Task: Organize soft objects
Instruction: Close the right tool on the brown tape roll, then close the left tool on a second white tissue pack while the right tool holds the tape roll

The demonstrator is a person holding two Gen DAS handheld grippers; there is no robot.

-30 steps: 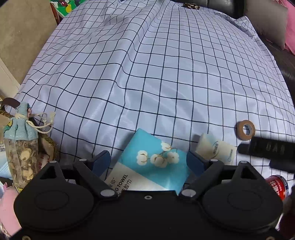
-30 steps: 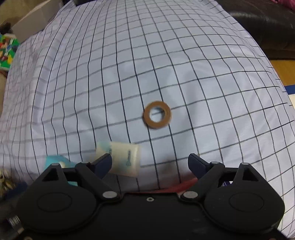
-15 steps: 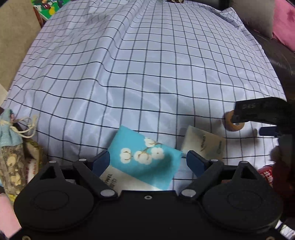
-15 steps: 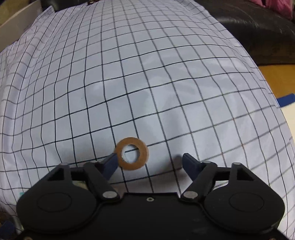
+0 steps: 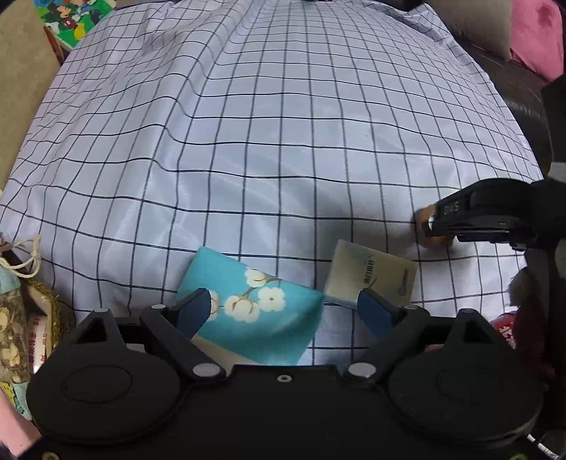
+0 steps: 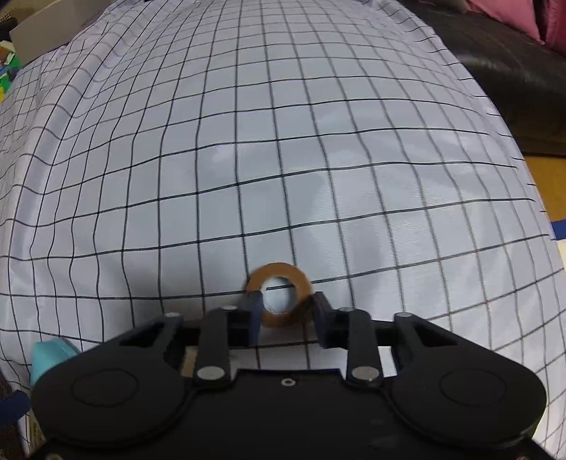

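Note:
A brown ring [image 6: 279,270] lies on the checked cloth [image 6: 283,159]. My right gripper [image 6: 283,308] is closing on it, its blue pads pressing the ring's near half from both sides. In the left wrist view the same ring [image 5: 422,216] peeks out by the right gripper [image 5: 429,228] at the right edge. My left gripper [image 5: 283,304] stands open over a blue flower-print towel pack [image 5: 254,311], one finger on each side, not touching it. A cream sachet [image 5: 375,276] lies just right of the pack, by the right finger.
A drawstring pouch over a jar of dried pieces [image 5: 14,318] stands at the left edge. A red can [image 5: 506,332] sits low right. A dark sofa [image 6: 513,70] with a pink cushion [image 5: 537,32] borders the cloth on the right.
My right gripper came down and forward to the brown ring and closed on it. The left gripper stayed open and shifted slightly, so the towel pack sits more squarely between its fingers.

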